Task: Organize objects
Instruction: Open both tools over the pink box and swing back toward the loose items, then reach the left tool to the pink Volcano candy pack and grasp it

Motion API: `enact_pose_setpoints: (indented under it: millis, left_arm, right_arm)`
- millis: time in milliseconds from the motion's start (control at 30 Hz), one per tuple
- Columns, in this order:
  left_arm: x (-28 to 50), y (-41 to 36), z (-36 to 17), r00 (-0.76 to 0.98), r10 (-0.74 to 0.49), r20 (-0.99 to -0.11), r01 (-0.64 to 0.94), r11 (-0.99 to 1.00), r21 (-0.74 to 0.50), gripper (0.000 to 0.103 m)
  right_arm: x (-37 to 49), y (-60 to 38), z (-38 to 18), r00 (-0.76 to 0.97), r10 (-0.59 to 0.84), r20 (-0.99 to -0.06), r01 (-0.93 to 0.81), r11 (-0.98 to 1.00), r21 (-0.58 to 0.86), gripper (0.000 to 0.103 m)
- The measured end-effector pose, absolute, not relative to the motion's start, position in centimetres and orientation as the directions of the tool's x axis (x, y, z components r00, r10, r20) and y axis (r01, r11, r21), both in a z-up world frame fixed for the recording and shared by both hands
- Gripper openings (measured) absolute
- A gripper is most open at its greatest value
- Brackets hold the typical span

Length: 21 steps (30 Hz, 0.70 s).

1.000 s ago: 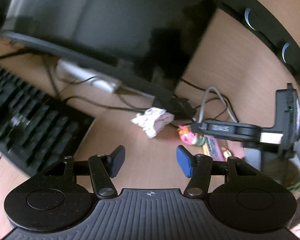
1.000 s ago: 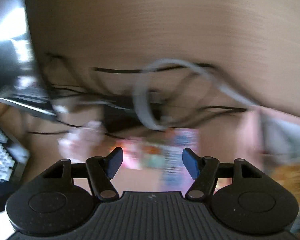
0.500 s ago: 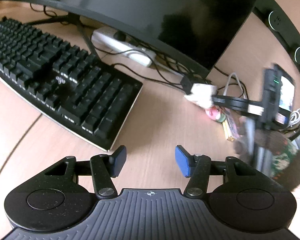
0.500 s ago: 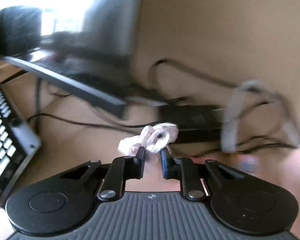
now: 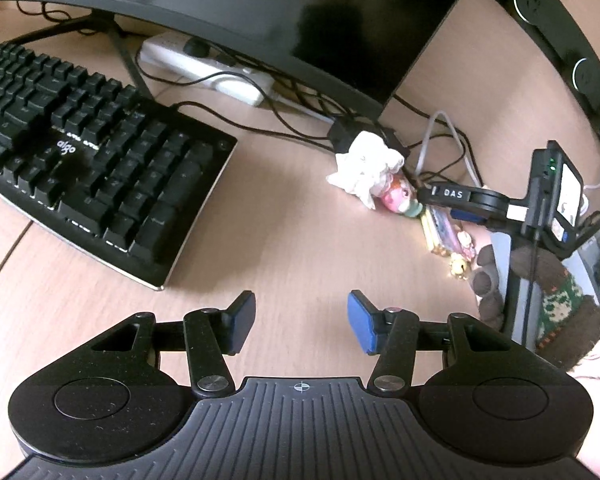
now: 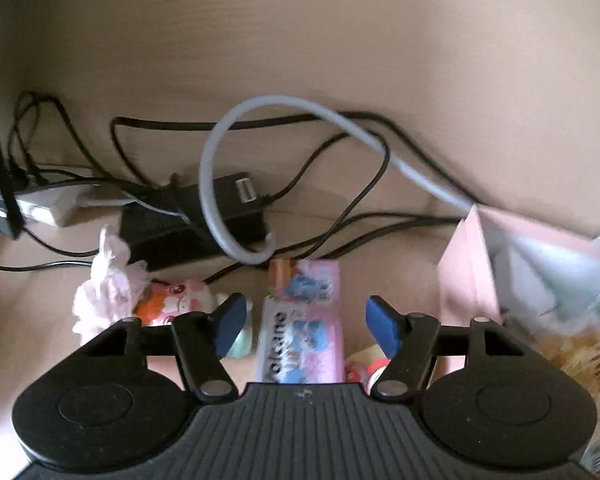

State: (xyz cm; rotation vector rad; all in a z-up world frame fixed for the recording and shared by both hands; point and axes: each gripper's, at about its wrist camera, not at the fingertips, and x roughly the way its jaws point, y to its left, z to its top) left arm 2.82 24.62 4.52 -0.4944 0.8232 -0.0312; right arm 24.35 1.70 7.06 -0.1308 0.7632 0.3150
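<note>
Left wrist: the left gripper [image 5: 301,322] hangs half open and empty over bare desk [image 5: 260,232]; its jaws have just been closing; keep it clear.

Right wrist: the right gripper [image 6: 303,322], jaws just reopened, straddles the pink packet [image 6: 303,320] without touching; lower squarely before closing.

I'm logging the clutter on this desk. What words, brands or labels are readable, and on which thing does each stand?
"aigo": on the black keyboard.
"OAS": as it reads on the right gripper, seen from the left wrist.
"olcano", start cut off: on the pink packet.
Yellow lettering on the snack bag: too blurred.
</note>
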Motion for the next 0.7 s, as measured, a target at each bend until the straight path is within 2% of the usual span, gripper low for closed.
enact_pose_setpoints:
  millis: [67, 100, 467, 500, 533, 567, 600, 633, 700]
  left_arm:
    - [2.6, 24.3, 4.6, 0.684, -0.21, -0.699, -0.167, 0.887, -0.43, 0.055]
    - [2.6, 24.2, 4.6, 0.684, -0.208, -0.7, -0.169, 0.887, -0.429, 0.055]
    - [1.8, 20.3, 5.9, 0.69, -0.218, -0.69, -0.141, 0.895, -0.424, 0.055]
    - [1.6, 19.8, 5.9, 0.688, -0.221, -0.691, -0.136, 0.896, -0.422, 0.055]
    - [1.4, 19.3, 5.9, 0.687, -0.221, -0.692, -0.131, 0.899, -0.418, 0.055]
    - [1.2, 18.8, 5.9, 0.685, -0.223, -0.693, -0.128, 0.901, -0.415, 0.055]
    - [1.1, 18.5, 5.8, 0.68, -0.225, -0.698, -0.125, 0.902, -0.412, 0.055]
    - [0.9, 18.0, 5.7, 0.668, -0.227, -0.709, -0.122, 0.906, -0.405, 0.055]
    - [1.0, 17.0, 5.2, 0.639, -0.22, -0.738, -0.11, 0.922, -0.37, 0.055]
  right_arm:
    - [23.7, 1.6, 6.9, 0.669, 0.248, -0.7, -0.339, 0.941, 0.01, 0.048]
    - [23.3, 1.3, 7.0, 0.663, 0.254, -0.704, -0.341, 0.94, 0.018, 0.044]
    - [12.2, 0.1, 7.9, 0.565, 0.397, -0.723, -0.517, 0.854, 0.065, 0.045]
    - [11.0, -0.5, 8.3, 0.551, 0.417, -0.722, -0.531, 0.843, 0.082, 0.047]
    - [9.9, -1.3, 8.7, 0.55, 0.433, -0.714, -0.54, 0.837, 0.091, 0.058]
    - [9.2, -1.9, 9.1, 0.559, 0.438, -0.704, -0.544, 0.835, 0.088, 0.074]
    - [8.4, -2.6, 9.5, 0.575, 0.436, -0.692, -0.542, 0.837, 0.077, 0.079]
    - [7.6, -3.6, 9.9, 0.592, 0.426, -0.685, -0.535, 0.843, 0.062, 0.083]
    - [6.6, -5.5, 10.4, 0.612, 0.401, -0.682, -0.523, 0.852, 0.033, 0.083]
